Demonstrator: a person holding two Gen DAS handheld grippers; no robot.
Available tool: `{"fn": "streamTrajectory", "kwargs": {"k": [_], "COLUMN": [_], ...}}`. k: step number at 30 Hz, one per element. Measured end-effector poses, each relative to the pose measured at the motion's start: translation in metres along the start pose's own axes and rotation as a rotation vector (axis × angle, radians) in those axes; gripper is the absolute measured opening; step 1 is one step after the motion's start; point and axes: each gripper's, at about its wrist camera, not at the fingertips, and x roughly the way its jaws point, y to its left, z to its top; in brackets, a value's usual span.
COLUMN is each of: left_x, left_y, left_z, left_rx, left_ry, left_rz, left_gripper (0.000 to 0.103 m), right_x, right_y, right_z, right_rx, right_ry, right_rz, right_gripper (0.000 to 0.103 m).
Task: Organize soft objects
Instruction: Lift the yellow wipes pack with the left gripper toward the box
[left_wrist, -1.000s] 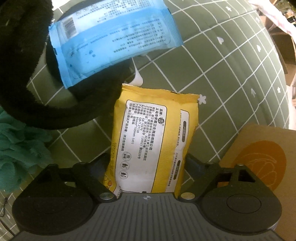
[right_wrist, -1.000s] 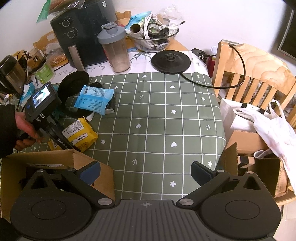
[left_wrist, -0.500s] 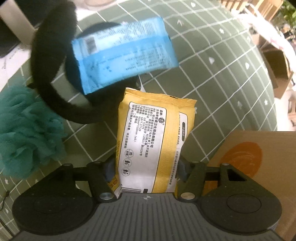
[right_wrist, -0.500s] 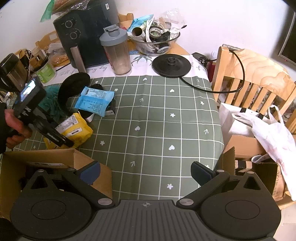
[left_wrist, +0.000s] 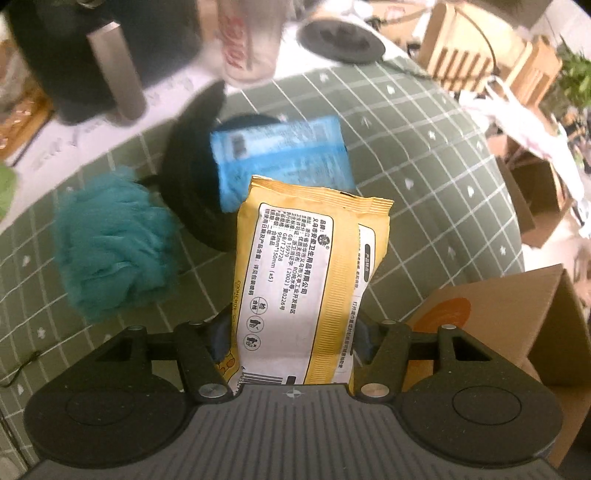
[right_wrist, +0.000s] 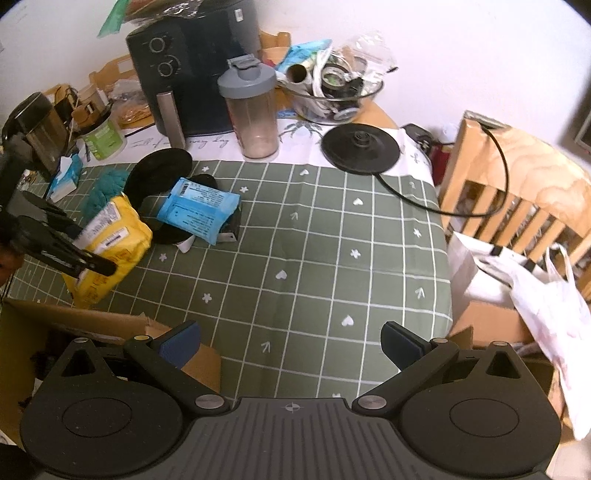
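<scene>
My left gripper (left_wrist: 291, 334) is shut on a yellow pack of wipes (left_wrist: 295, 280), its pads pressing both sides, and holds the pack up off the green checked tablecloth (left_wrist: 424, 184). Below it lie a blue wipes pack (left_wrist: 280, 155) on a black fuzzy item (left_wrist: 192, 177) and a teal mesh sponge (left_wrist: 110, 243). The right wrist view shows the left gripper (right_wrist: 79, 240) with the yellow pack (right_wrist: 110, 243) above the rim of an open cardboard box (right_wrist: 92, 328). My right gripper (right_wrist: 291, 339) stands open with nothing in it, over the table's near edge.
At the back of the table stand an air fryer (right_wrist: 192, 74), a shaker bottle (right_wrist: 253, 107), a glass bowl of clutter (right_wrist: 332, 88) and a kettle base (right_wrist: 360, 147) with its cord. A wooden chair (right_wrist: 517, 177) and a white bag (right_wrist: 535, 295) are at the right.
The left gripper's jaws closed on the yellow pack and lifted it off the table; the scene below it has dropped away. The right gripper has stayed put.
</scene>
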Motion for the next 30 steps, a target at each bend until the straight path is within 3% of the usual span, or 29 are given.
{"fn": "streamTrajectory", "kwargs": {"k": [16,30], "left_x": [-0.082,-0.142], "left_y": [0.019,-0.002], "left_z": [-0.038,-0.083], "left_rx": [-0.213,-0.344], "left_ry": [-0.231,-0.402], "left_rz": [0.032,0.078], "left_gripper": [0.060,0.060], "right_x": [0.035,0.079], "right_y": [0.022,0.049], "right_z": [0.034,0.052], "right_rx": [-0.200,-0.423], "right_ry": [-0.033,-0.094], "right_rz": [0.081,0.134], "right_gripper": [0.103,0.103]}}
